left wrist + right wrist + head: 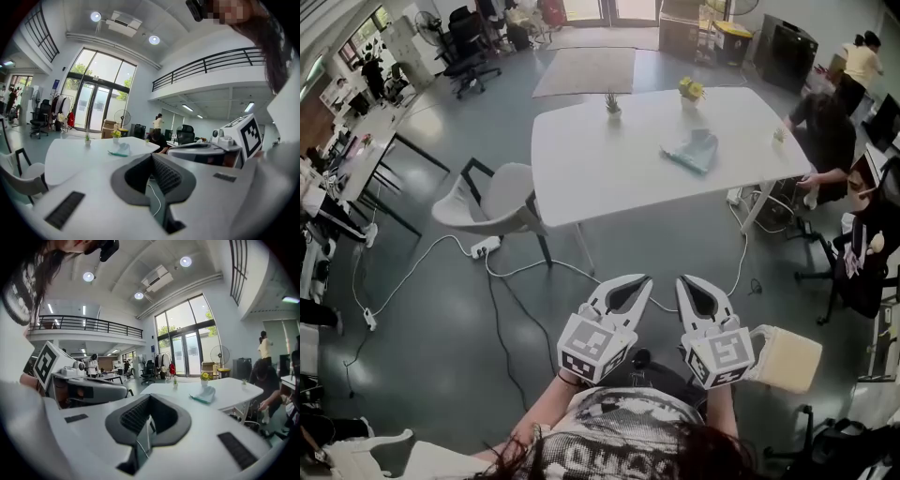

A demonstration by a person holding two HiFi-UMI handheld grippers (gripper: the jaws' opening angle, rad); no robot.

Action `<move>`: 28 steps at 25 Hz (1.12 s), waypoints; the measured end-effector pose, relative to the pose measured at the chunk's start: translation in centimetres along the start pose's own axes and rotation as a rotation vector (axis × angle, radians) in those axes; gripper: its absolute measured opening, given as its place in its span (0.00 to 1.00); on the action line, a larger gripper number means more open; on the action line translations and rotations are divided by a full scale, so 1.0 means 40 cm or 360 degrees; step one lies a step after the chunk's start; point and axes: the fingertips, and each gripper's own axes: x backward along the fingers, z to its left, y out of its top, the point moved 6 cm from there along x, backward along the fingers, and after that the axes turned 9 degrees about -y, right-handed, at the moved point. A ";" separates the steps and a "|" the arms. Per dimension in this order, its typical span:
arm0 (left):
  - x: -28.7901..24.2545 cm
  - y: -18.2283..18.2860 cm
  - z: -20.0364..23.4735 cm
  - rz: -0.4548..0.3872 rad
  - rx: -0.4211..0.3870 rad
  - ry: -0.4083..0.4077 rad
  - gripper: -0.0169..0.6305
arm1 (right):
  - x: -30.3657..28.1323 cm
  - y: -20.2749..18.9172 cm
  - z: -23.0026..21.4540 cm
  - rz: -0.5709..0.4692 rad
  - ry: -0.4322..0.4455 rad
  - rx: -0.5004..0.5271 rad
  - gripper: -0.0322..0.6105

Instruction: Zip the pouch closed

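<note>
Left gripper and right gripper both clenched, nothing in them, side by side near. Pouch lies on far table, right part, well apart from both.

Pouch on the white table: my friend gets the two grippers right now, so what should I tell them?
Left gripper: shut, empty, held over the floor.
Right gripper: shut, empty, close beside the left one.
Pouch: lies on the white table, well ahead of both grippers; neither touches it.
Done: nothing that shows. The pouch is too far off to tell whether it is open or closed.
Left: walk up to the table, take hold of the pouch, zip it closed.
</note>
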 end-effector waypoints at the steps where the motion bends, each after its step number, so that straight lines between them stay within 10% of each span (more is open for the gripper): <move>1: -0.005 -0.004 -0.002 0.0002 0.0011 0.0008 0.04 | 0.002 -0.003 -0.009 0.0000 0.0001 -0.0004 0.04; 14: -0.066 0.014 0.069 -0.0032 0.0086 0.0040 0.04 | -0.080 -0.026 -0.096 0.0040 0.0038 -0.0083 0.04; 28: -0.362 0.086 0.402 0.0068 0.0090 -0.0073 0.04 | -0.427 0.025 -0.273 0.0151 -0.0005 -0.0096 0.04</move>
